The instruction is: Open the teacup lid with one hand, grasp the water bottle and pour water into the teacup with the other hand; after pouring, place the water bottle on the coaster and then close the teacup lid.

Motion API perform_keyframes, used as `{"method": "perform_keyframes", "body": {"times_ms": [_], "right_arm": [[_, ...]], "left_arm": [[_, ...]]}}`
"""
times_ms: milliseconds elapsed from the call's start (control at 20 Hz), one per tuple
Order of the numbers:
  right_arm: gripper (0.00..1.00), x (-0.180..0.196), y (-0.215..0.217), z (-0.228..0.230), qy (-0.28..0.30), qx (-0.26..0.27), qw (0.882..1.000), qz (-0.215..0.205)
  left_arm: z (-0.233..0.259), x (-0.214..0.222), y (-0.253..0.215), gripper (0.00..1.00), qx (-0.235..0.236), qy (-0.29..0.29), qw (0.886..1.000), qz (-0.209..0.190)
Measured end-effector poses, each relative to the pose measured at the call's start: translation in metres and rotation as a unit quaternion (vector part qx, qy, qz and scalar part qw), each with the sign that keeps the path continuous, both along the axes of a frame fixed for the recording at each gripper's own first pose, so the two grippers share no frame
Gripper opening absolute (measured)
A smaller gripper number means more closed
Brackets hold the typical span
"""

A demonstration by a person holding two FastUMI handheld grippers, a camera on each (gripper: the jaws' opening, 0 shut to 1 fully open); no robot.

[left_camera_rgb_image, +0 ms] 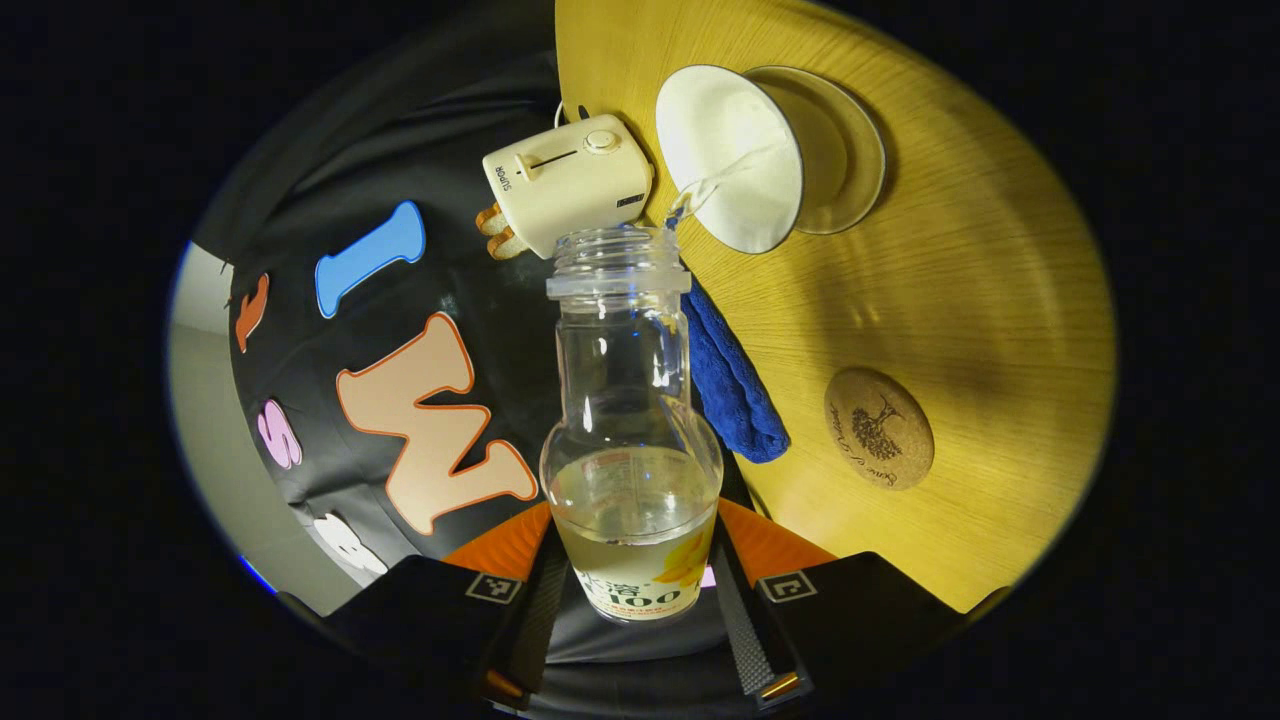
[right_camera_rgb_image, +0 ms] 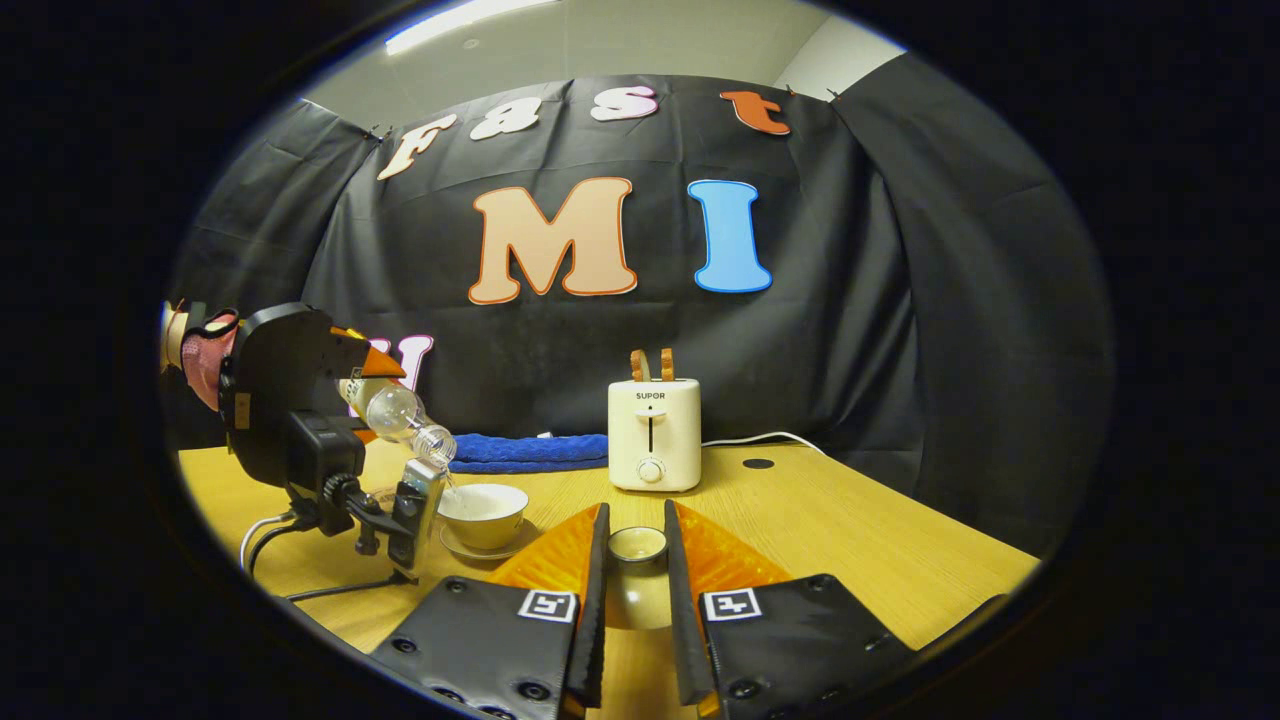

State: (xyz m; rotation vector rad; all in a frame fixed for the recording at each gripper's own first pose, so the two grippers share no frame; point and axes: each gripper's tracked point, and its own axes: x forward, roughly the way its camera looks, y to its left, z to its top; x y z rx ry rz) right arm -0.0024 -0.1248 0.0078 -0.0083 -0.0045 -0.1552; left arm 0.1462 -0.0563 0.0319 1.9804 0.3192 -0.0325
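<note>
Two grippers work at once — left gripper [left_camera_rgb_image: 640, 600] clamped on the tilted water bottle [left_camera_rgb_image: 632, 420], pouring into the teacup [left_camera_rgb_image: 745, 160]; right gripper [right_camera_rgb_image: 636, 585] clamped on the lid [right_camera_rgb_image: 637, 545] — next, coaster [left_camera_rgb_image: 879, 428].

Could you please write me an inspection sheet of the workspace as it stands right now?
Surface: wooden table, dry as far as visible.
Job's things: water bottle tipped, water streaming into the open teacup on its saucer; teacup lid lifted off; coaster bare.
Clutter: toaster with toast; blue towel along the table's back edge.
Grippers: left claw shut on the water bottle; right claw shut on the teacup lid.
Cables: white cord behind the toaster; cables trailing from the left claw's rig.
Surroundings: black cloth wall.
</note>
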Motion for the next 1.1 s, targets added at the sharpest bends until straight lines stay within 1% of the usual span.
{"method": "perform_keyframes", "body": {"times_ms": [400, 500, 550, 600, 750, 850, 900, 950, 1000, 1050, 1100], "right_arm": [[0.32, 0.0, 0.0, 0.0, 0.0, 0.0, 1.0, 0.0], [0.32, 0.0, 0.0, 0.0, 0.0, 0.0, 1.0, 0.0], [0.31, 0.0, 0.0, 0.0, 0.0, 0.0, 1.0, 0.0], [0.31, 0.0, 0.0, 0.0, 0.0, 0.0, 1.0, 0.0], [0.31, 0.0, 0.0, 0.0, 0.0, 0.0, 1.0, 0.0], [0.31, 0.0, 0.0, 0.0, 0.0, 0.0, 1.0, 0.0], [0.31, 0.0, 0.0, 0.0, 0.0, 0.0, 1.0, 0.0], [0.32, 0.0, 0.0, -0.001, 0.001, 0.0, 1.0, 0.0], [0.32, 0.0, 0.0, -0.001, 0.0, 0.0, 1.0, -0.001], [0.32, 0.0, -0.001, 0.0, 0.0, 0.0, 1.0, -0.003], [0.32, 0.001, -0.002, 0.0, 0.0, 0.0, 1.0, -0.005]], "left_arm": [[0.011, 0.001, -0.006, 0.7, 0.031, -0.004, 0.999, -0.012], [0.012, 0.001, -0.007, 0.7, 0.028, -0.003, 1.0, -0.013], [0.011, 0.001, -0.007, 0.7, 0.02, -0.001, 1.0, -0.012], [0.007, 0.002, -0.007, 0.7, 0.001, 0.002, 1.0, -0.011], [-0.015, -0.003, 0.0, 0.7, -0.083, 0.028, 0.996, 0.012], [-0.029, -0.004, 0.0, 0.7, -0.142, 0.034, 0.989, 0.017], [-0.034, -0.005, -0.002, 0.7, -0.176, 0.037, 0.984, 0.016], [-0.038, -0.008, -0.003, 0.7, -0.219, 0.037, 0.975, 0.016], [-0.044, -0.01, -0.003, 0.67, -0.27, 0.039, 0.962, 0.027], [-0.048, -0.014, -0.002, 0.7, -0.323, 0.041, 0.945, 0.039], [-0.05, -0.015, -0.002, 0.7, -0.368, 0.035, 0.928, 0.046]]}}
